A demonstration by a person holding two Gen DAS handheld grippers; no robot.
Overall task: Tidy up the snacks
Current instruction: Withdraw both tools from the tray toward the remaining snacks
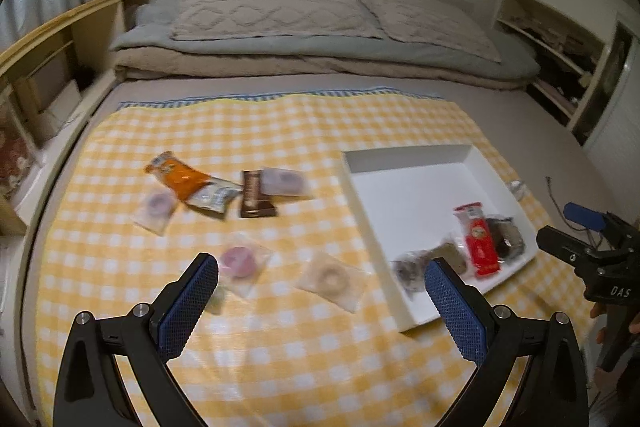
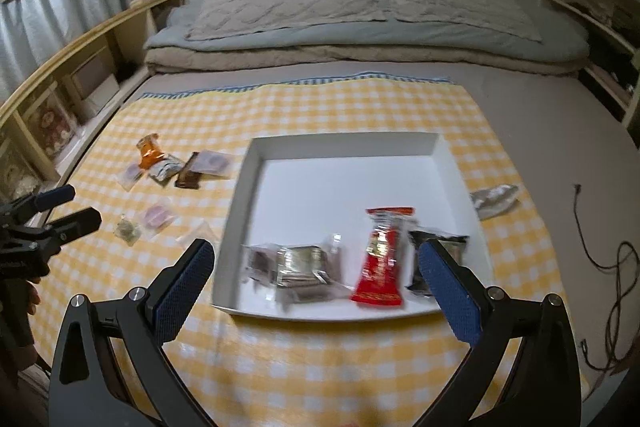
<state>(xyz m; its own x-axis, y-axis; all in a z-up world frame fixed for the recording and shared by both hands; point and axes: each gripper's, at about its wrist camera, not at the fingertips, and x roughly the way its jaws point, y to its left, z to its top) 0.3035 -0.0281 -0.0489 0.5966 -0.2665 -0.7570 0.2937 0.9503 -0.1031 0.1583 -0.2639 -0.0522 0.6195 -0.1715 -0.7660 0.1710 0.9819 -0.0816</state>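
Ahead of our left hand-held gripper (image 1: 321,273), jaws wide and empty, lies the beige donut packet (image 1: 330,279); we judge grasping it comes next, then the white tray (image 2: 256,163).

The checked cloth (image 2: 320,367) filling the lower half of the frame is woven yellow-and-white fabric, matt. At center sits a smooth white tray (image 2: 448,163), apparently card or plastic. The red packet (image 2: 380,267) in it is glossy film. At lower center, the right gripper (image 2: 316,263) has matt black plastic arms, blue textured pads (image 2: 180,291) and shiny metal screws. The shelf (image 2: 92,31) at upper left is pale wood.
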